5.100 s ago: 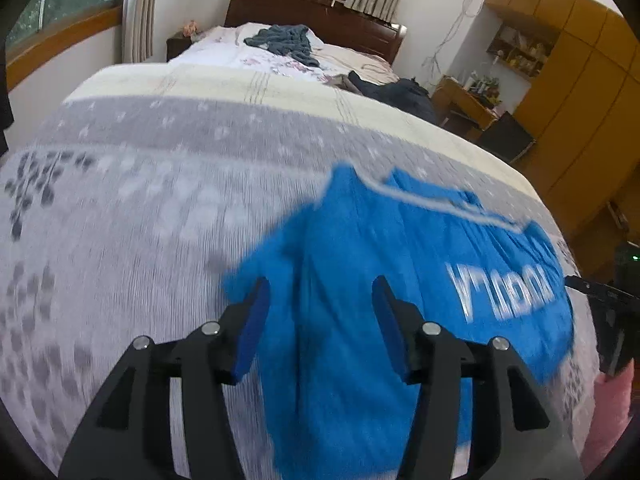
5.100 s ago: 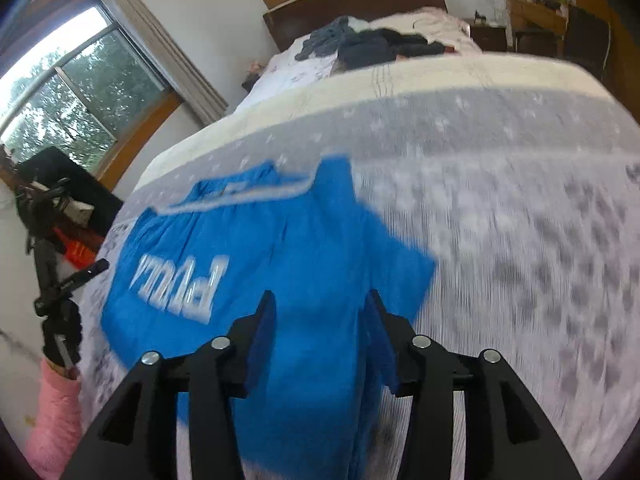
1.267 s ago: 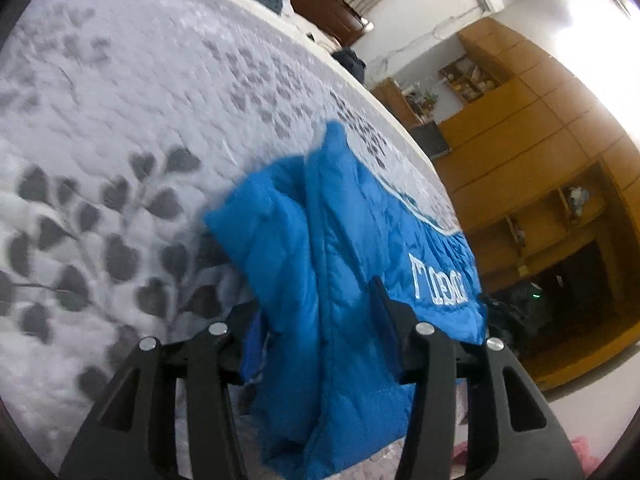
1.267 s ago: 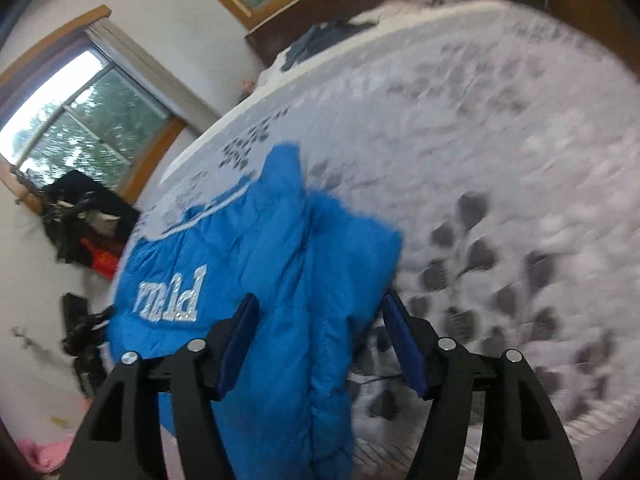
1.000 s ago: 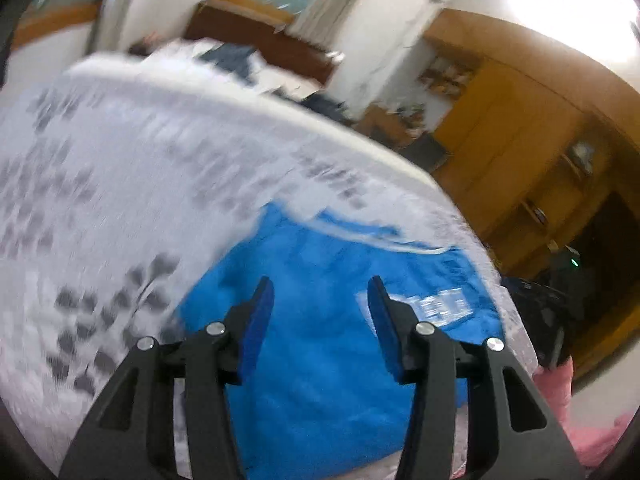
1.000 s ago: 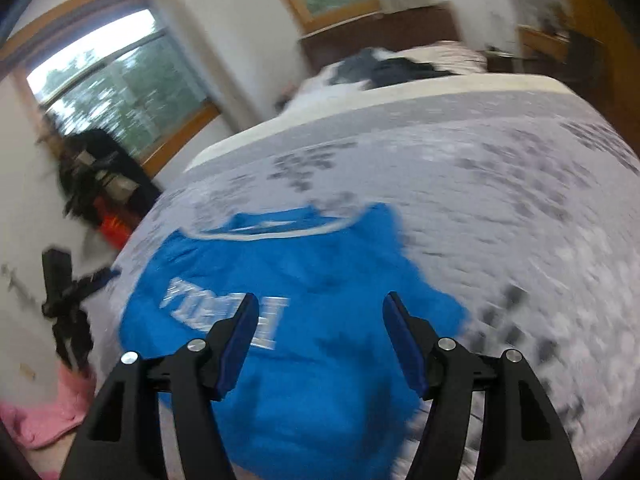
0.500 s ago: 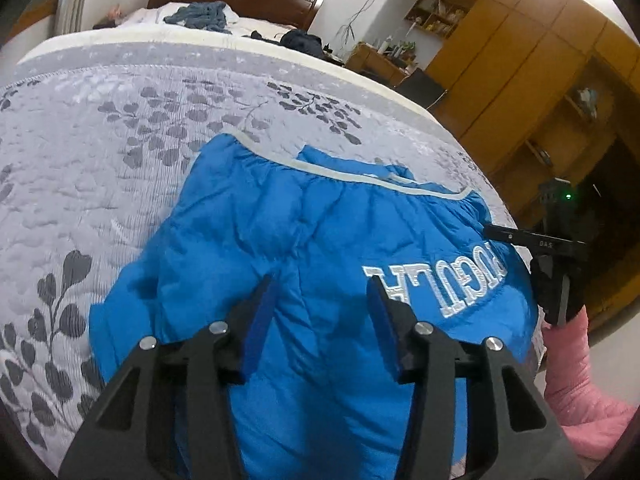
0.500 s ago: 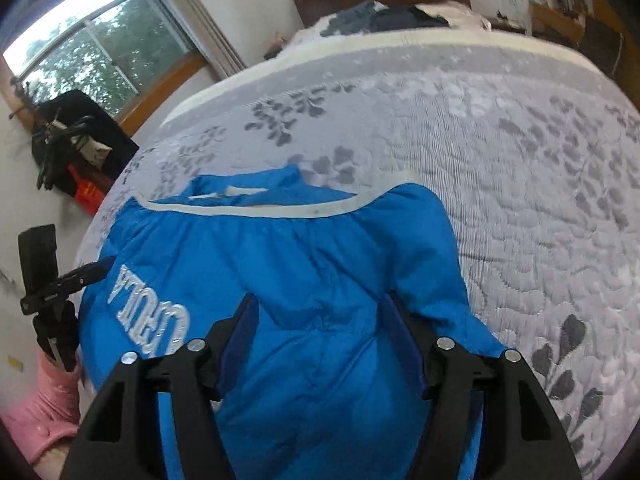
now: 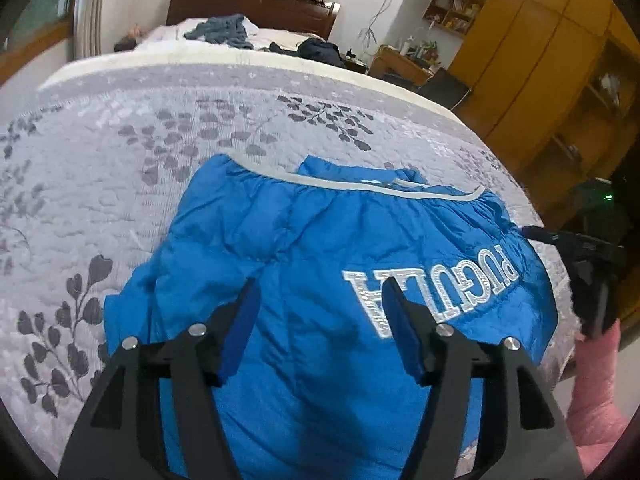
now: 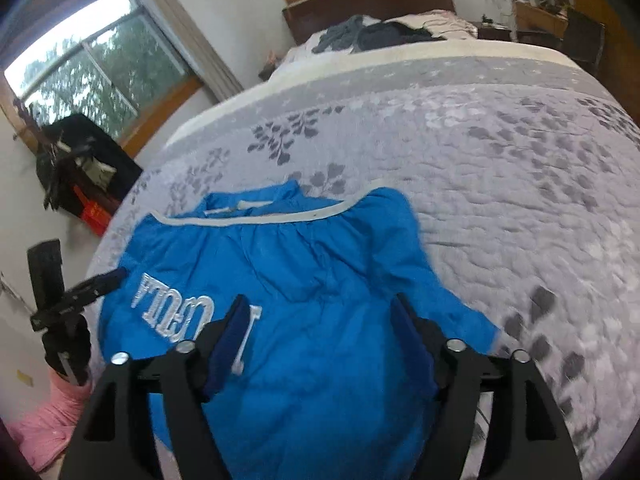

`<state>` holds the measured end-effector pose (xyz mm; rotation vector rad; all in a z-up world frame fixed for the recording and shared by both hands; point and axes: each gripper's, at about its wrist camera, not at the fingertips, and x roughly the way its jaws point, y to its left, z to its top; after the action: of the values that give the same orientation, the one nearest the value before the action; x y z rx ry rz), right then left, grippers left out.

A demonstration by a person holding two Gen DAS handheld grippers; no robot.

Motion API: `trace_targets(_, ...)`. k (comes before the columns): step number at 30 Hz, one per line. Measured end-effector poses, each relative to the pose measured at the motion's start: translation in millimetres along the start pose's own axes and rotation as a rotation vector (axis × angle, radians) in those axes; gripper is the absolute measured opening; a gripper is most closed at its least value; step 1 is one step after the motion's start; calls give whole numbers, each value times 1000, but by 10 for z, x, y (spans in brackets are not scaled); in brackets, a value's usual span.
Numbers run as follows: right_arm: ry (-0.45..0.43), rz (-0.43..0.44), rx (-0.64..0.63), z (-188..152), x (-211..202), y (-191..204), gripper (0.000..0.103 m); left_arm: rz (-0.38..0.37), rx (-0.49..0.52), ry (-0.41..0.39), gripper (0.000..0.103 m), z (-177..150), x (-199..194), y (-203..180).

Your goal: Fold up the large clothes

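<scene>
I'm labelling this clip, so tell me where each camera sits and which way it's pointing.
Left wrist: on the left gripper, looking along its open fingers over the blue puffer jacket on the quilted bed toward the wooden wardrobe.
Right wrist: on the right gripper, fingers open, over the same jacket toward the window.
Shared: jacket, bed, far headboard; each shows the other gripper and a pink sleeve.

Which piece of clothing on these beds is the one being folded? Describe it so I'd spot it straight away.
Start at the big bed with the grey leaf-patterned quilt. Near its front edge lies a puffy blue jacket. Unlike the dark clothes heaped on the far bed, it is bright blue with large white lettering and a pale trim band.
</scene>
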<state>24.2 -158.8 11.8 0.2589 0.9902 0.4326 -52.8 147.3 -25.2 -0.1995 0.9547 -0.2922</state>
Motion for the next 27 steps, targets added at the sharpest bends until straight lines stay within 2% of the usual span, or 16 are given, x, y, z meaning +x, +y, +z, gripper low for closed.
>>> trace_targets(8, -3, -34, 101, -261, -414, -383, 79, 85, 19, -8, 71, -122, -124, -330)
trace_targets(12, 33, -34, 125, -419, -440, -471, 81, 92, 28, -6, 73, -207, -176, -446)
trace_targets(14, 43, -27, 131, -489, -453, -501, 81, 95, 29, -9, 79, -245, -196, -489)
trace_targets(18, 69, -13, 140, -609, -432, -531, 85, 96, 35, -6, 81, -318, -216, -558)
trace_targets(27, 109, 12, 138, -757, -301, -543, 86, 128, -3, 23, 81, -386, -129, -507)
